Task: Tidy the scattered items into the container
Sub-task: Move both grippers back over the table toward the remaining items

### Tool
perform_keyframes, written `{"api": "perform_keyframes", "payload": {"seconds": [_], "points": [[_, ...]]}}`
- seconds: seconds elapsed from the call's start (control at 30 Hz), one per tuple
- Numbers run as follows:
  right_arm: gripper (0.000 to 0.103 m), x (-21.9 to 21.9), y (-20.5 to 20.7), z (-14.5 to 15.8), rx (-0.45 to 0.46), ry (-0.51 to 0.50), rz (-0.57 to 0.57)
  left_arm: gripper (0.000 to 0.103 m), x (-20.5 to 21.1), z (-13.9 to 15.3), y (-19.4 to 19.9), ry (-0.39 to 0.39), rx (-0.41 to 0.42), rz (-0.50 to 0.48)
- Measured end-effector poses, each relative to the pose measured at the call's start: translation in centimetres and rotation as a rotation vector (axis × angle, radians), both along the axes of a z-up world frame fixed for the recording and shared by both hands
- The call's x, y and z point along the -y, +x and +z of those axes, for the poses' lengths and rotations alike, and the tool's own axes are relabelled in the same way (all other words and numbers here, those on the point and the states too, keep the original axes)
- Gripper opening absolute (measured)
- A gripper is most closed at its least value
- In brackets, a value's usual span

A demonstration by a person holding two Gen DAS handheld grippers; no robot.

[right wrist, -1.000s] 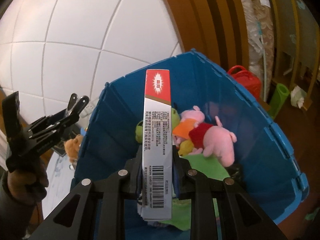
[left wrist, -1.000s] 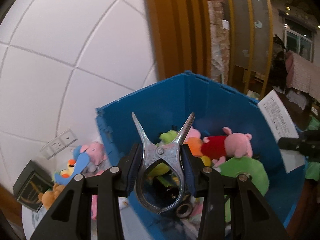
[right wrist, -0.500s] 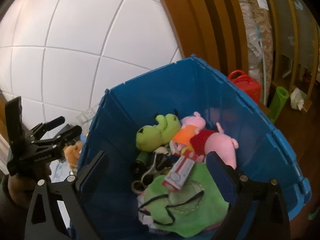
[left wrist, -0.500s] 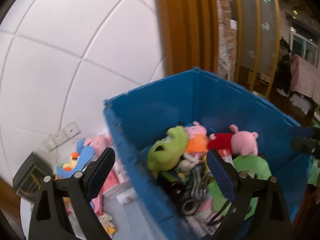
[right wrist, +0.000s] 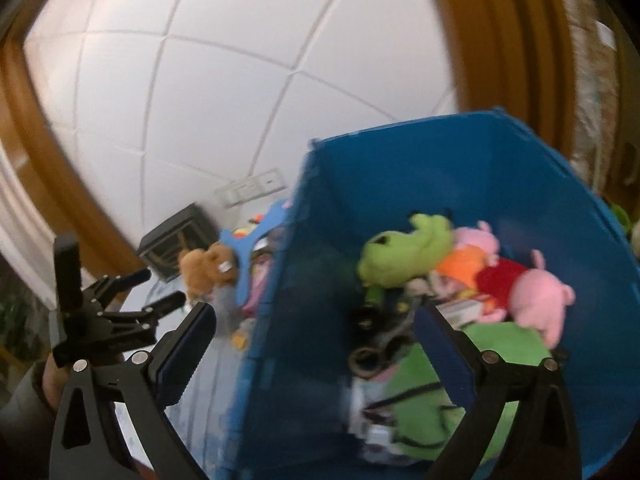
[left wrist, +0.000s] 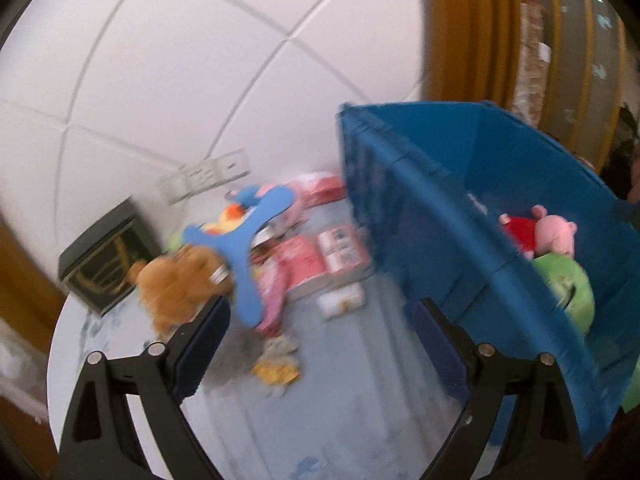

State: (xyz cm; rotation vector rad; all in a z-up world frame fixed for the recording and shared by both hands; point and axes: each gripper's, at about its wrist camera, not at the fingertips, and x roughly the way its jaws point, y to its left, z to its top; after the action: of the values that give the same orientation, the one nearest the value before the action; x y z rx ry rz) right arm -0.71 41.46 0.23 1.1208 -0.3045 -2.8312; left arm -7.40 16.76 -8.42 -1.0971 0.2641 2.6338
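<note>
The blue container (left wrist: 440,216) stands at the right of the table; it also shows in the right wrist view (right wrist: 304,320). It holds a green frog plush (right wrist: 404,252), a pink pig plush (right wrist: 536,296), a metal clamp (right wrist: 380,344) and green cloth (right wrist: 424,408). Left of it lie a brown plush (left wrist: 176,280), a blue boomerang-shaped toy (left wrist: 244,248), pink and red boxes (left wrist: 320,256) and a small yellow piece (left wrist: 276,368). My left gripper (left wrist: 320,340) is open and empty above the table, left of the container; it also shows in the right wrist view (right wrist: 156,296). My right gripper (right wrist: 316,344) is open and empty over the container's left wall.
A dark box (left wrist: 108,264) stands at the table's back left by the white tiled wall. A wall socket (left wrist: 208,176) sits behind the toys. A wooden door frame (left wrist: 460,28) rises behind the container. The views are motion-blurred.
Both grippers opened and dropped the metal clamp and the red-and-white box into the container. Both have since swung left, the left one now over the scattered toys.
</note>
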Motion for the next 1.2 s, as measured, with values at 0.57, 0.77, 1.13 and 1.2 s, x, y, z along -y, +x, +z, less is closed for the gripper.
{"api": "perform_keyframes", "payload": {"seconds": [0.57,0.77,1.13,1.2], "points": [[0.101,16.6,-4.7,-5.0,0.088,0.072,0.21,0.094,14.4,-7.3,0.6,-0.059,0.113,0.099],[0.101,19.5,-5.5,-8.7,0.149,0.115,0.223,0.094,15.0,-10.4,-2.4,-0.08,0.138,0.037],[0.101,20.4,-7.5,-18.4,0.297,0.162,0.184,0.094,12.5,-19.8,-10.6,-0.125,0.206,-0.02],[0.101,20.2,-7.9,-20.0,0.321,0.159,0.18,0.094,12.1,-21.6,-12.0,-0.135,0.225,-0.01]]}}
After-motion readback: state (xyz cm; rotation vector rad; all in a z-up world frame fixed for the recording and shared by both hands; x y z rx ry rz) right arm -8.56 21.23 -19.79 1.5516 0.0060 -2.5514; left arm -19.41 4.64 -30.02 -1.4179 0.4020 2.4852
